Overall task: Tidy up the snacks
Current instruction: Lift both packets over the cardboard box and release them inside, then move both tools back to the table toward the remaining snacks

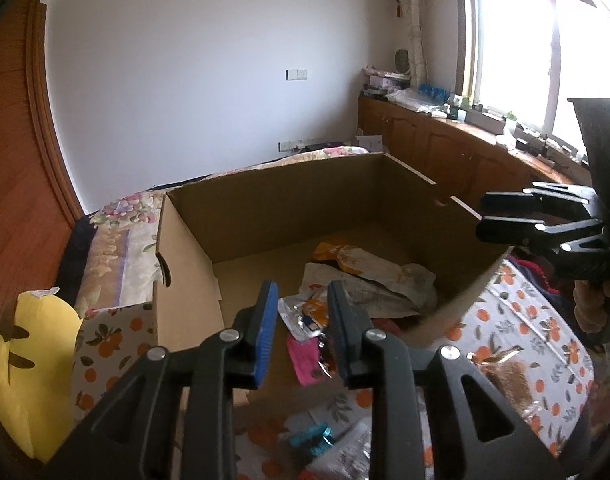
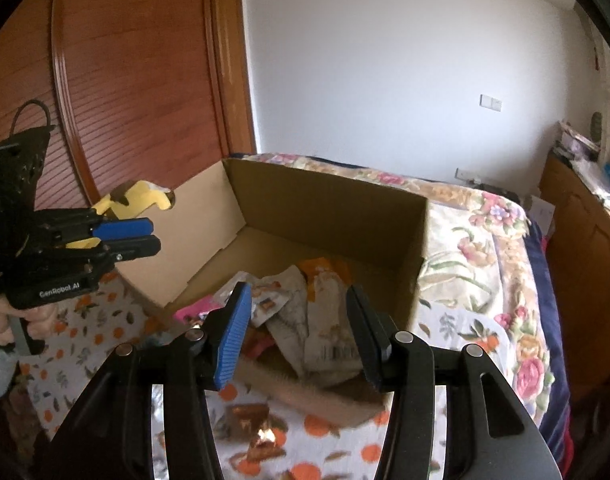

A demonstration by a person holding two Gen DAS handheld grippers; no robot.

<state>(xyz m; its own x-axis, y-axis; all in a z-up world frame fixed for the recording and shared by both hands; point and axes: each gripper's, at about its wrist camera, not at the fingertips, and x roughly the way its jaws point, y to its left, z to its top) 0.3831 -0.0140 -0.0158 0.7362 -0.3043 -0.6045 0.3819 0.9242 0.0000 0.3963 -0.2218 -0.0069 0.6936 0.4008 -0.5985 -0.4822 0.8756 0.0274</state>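
Cardboard box fills the left wrist view, open on a fruit-print bedspread, with crumpled snack packets heaped on its floor. Above its near edge, the left gripper has its jaws slightly apart with nothing between them; the right gripper hangs at the right rim, also empty. A yellow plush toy lies at the near left. In the right wrist view, the right gripper has its jaws apart and empty above the box and its packets; the left gripper sits at the left with its jaws nearly together, a hand beneath it.
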